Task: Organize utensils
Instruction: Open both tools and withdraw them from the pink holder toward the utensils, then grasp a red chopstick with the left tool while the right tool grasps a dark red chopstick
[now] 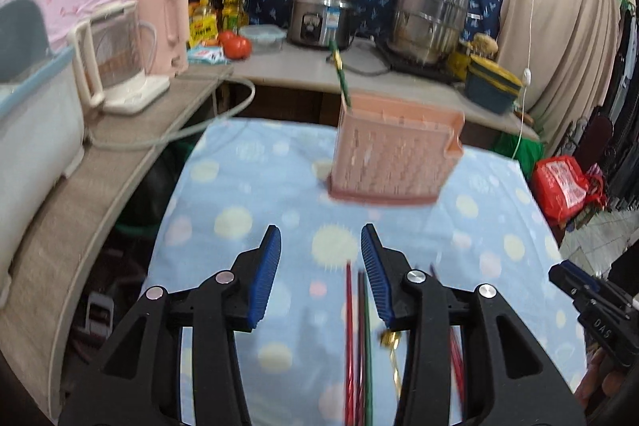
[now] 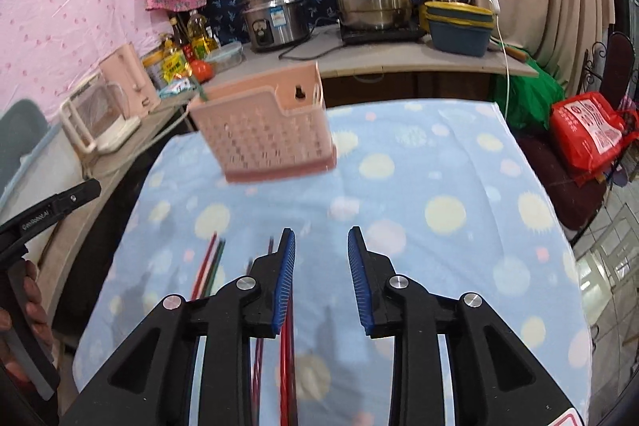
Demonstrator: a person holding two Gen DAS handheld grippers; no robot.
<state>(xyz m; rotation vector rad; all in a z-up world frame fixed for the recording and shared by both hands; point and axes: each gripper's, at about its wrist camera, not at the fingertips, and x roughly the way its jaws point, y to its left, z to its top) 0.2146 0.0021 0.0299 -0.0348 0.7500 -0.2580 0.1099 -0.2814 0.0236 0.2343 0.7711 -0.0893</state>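
Observation:
A pink slotted utensil holder (image 1: pixel 393 154) stands on the blue dotted cloth (image 1: pixel 247 194), with one green chopstick (image 1: pixel 339 72) sticking out of its left end. It also shows in the right wrist view (image 2: pixel 265 130). My left gripper (image 1: pixel 321 246) is open and empty, above red and green chopsticks (image 1: pixel 357 326) and a gold-ended utensil (image 1: pixel 391 340) lying on the cloth. My right gripper (image 2: pixel 321 246) is open and empty. Red chopsticks (image 2: pixel 287 354) lie under its left finger, and another red and green pair (image 2: pixel 207 266) lies further left.
A counter (image 1: pixel 303 74) behind holds a rice cooker (image 1: pixel 321 14), a steel pot (image 1: pixel 429 16), tomatoes, oil bottles and stacked blue tubs (image 1: pixel 493 86). A side shelf on the left carries a glass kettle (image 1: pixel 120 58) and a pink jug. A red bag (image 1: pixel 563 186) lies right of the table.

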